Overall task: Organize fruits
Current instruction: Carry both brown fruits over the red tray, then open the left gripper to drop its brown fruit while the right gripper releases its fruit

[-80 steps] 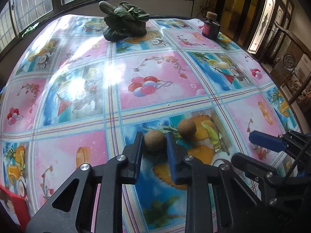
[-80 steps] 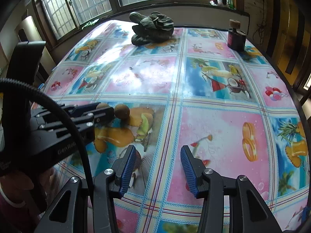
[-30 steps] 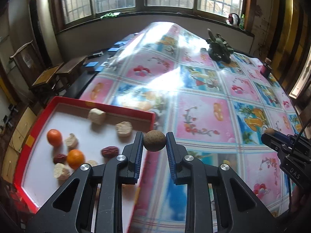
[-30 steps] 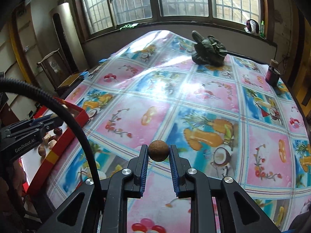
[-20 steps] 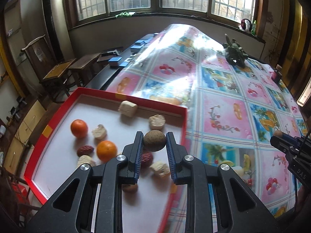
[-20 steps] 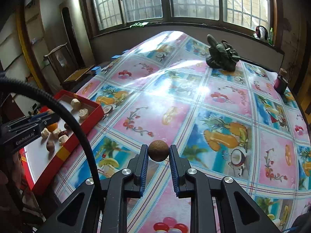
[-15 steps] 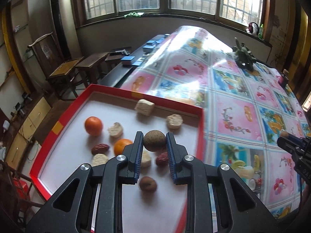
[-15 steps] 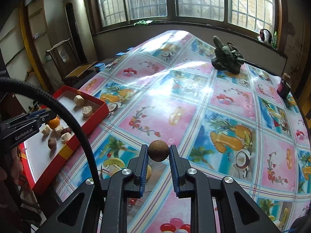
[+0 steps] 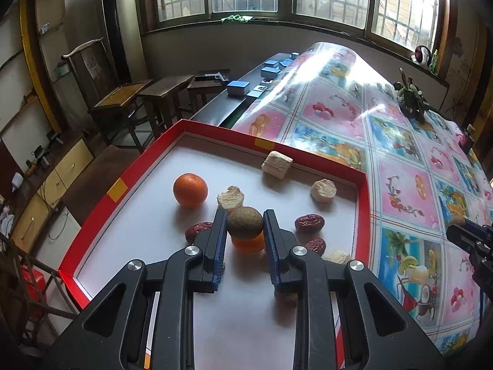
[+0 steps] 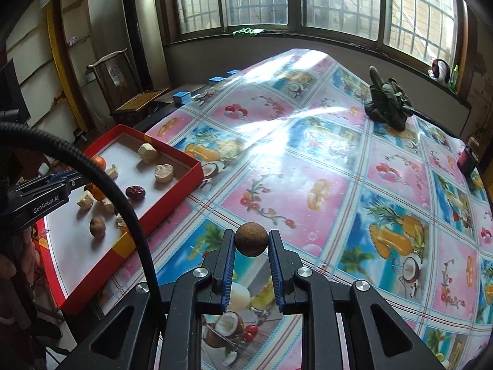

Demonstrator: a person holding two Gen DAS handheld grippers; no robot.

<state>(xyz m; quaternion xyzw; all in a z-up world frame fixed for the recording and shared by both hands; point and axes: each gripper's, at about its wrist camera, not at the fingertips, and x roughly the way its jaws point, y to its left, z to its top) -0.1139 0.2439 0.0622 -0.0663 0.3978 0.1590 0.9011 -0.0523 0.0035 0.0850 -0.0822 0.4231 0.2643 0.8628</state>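
Holding oranges (image 9: 190, 190), dates (image 9: 309, 223), pale chunks (image 9: 277, 164): red tray (image 9: 271, 144); each hand-held gripper (image 9: 245, 225) clenches brown fruit (image 9: 245, 222).

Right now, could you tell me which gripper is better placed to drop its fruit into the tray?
Left: the left gripper holds its fruit over the tray.

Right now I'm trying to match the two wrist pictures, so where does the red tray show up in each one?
Left wrist: the red tray fills the centre and lower left, directly under the left gripper, which holds a brown fruit over it.
Right wrist: the red tray sits at the left edge, on the fruit-print tablecloth.
Shared landmark: the whole orange by the tray's far left side, partly hidden in the right view.
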